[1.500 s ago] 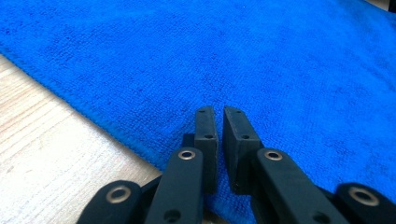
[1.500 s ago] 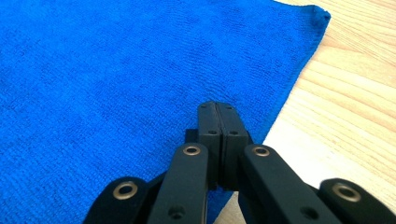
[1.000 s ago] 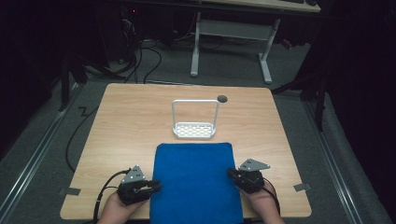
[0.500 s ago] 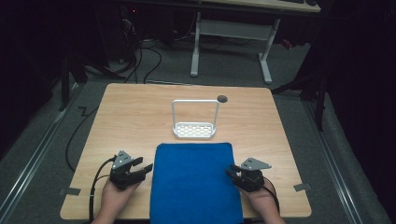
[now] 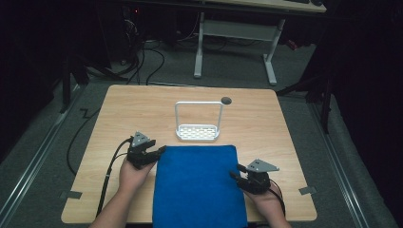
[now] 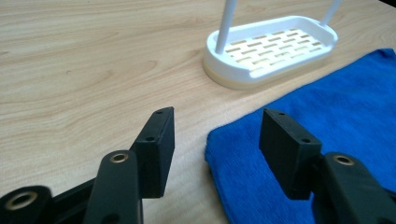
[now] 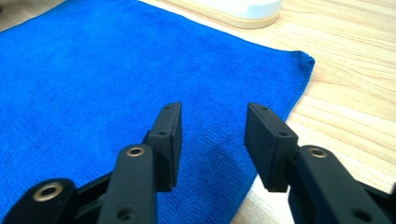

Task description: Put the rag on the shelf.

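A blue cloth (image 5: 197, 183) lies flat on the wooden table (image 5: 123, 114), reaching to its front edge. My left gripper (image 5: 159, 151) is open at the cloth's far left corner; in the left gripper view the corner of the blue cloth (image 6: 233, 149) lies between the jaws of the left gripper (image 6: 215, 140). My right gripper (image 5: 234, 175) is open at the cloth's right edge; in the right gripper view the right gripper (image 7: 212, 135) hovers over the blue cloth (image 7: 93, 84) just inside that edge. Nothing is held.
A white slotted tray with a wire hoop handle (image 5: 198, 124) stands just beyond the cloth, seen also as the white tray (image 6: 271, 46). A small dark round hole (image 5: 226, 100) sits near the table's far edge. A white-legged desk frame (image 5: 235, 33) stands on the floor behind.
My left gripper has moved forward along the cloth's left side, from near the front to the far left corner. My right gripper has shifted only slightly.
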### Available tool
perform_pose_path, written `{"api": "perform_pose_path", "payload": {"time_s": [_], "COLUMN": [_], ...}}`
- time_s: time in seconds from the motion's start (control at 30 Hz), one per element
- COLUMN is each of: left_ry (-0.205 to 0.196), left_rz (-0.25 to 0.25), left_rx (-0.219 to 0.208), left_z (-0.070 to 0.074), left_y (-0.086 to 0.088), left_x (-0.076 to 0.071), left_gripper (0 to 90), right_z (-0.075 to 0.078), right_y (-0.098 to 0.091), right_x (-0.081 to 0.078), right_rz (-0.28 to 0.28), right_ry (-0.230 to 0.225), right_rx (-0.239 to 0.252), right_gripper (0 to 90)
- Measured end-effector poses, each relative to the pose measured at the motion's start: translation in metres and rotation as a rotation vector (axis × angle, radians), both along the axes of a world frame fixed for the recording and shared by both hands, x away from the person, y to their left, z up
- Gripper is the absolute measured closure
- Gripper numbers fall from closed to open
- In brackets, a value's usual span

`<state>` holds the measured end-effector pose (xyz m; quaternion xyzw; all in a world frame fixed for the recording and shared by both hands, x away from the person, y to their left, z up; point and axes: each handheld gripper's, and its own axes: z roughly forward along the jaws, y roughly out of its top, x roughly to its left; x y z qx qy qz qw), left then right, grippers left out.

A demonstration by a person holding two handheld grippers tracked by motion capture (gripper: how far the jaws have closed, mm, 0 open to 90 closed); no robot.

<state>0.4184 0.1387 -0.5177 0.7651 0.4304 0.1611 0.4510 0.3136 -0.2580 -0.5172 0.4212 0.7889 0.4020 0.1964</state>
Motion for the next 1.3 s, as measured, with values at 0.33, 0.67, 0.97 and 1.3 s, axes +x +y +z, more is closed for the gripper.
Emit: {"api": "perform_pose_path", "payload": {"time_s": [0.33, 0.67, 0.97, 1.3], "left_ry": [0.088, 0.116, 0.119, 0.127], "left_rz": [-0.016, -0.02, -0.046, -0.066], "left_rx": [0.03, 0.041, 0.042, 0.03], "left_z": [-0.014, -0.018, -0.018, -0.019], "left_y": [-0.01, -0.011, -0.011, -0.01], "left_x": [0.013, 0.008, 0.008, 0.009], "left_gripper": [53.4, 83.5, 87.4, 86.9], "right_z": [-0.004, -0.006, 0.002, -0.01], "right_y": [0.002, -0.003, -0.004, 0.009], "right_x": [0.003, 0.008, 0.056, 0.11], "right_rz": [0.014, -0.034, -0.125, -0.137], "right_ry": [0.028, 0.036, 0.004, 0.122], "right_rx": [0.005, 0.032, -0.015, -0.059], "right_gripper": [54.4, 53.6, 52.5, 55.2]}}
